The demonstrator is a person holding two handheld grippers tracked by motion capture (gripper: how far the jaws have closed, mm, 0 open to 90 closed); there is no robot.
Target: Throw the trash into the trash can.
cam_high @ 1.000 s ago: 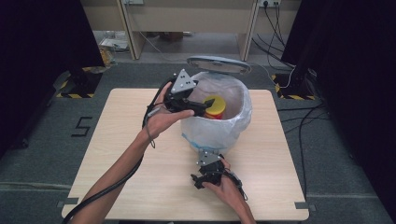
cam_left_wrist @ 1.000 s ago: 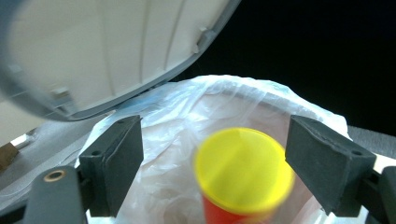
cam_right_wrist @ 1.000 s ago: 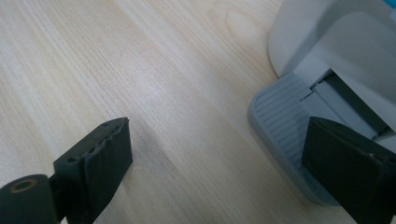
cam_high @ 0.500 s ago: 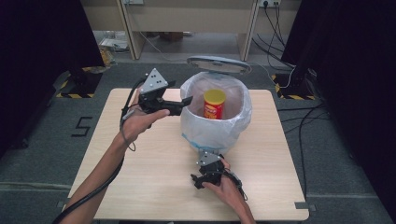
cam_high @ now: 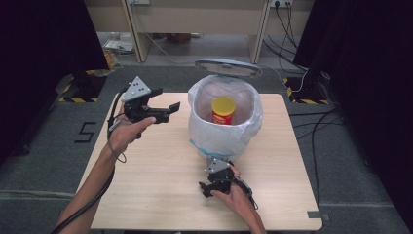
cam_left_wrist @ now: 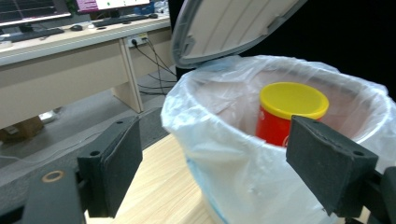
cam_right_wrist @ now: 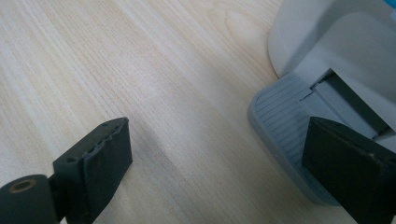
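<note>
Holding the left gripper (cam_high: 164, 99) up in the air at the left of the high view, above the far left part of the wooden table (cam_high: 160, 185). Gripping its handle with the left hand (cam_high: 127, 131). Keeping its jaws wide apart, grasping nothing. Pointing them to the right, at the bin (cam_high: 225, 134), but staying apart from it.

Standing in the middle of the frame, near the far edge of the table, with a thin white bag (cam_left_wrist: 243, 154) lining it. Leaning up and back behind it, the grey lid (cam_high: 228, 67), wide open. Sitting upright inside the bag, the red can (cam_high: 223, 113), with its yellow cap (cam_left_wrist: 294, 99) showing over the rim.

Lying low on the table just below the bin, the right gripper (cam_right_wrist: 224, 140), with the right hand (cam_high: 236, 197) around it. Spreading its jaws apart too, clutching nothing. In the right gripper view, reaching one jaw in front of the bin's grey ribbed pedal (cam_right_wrist: 289, 140); touching it or not, cannot tell.
</note>
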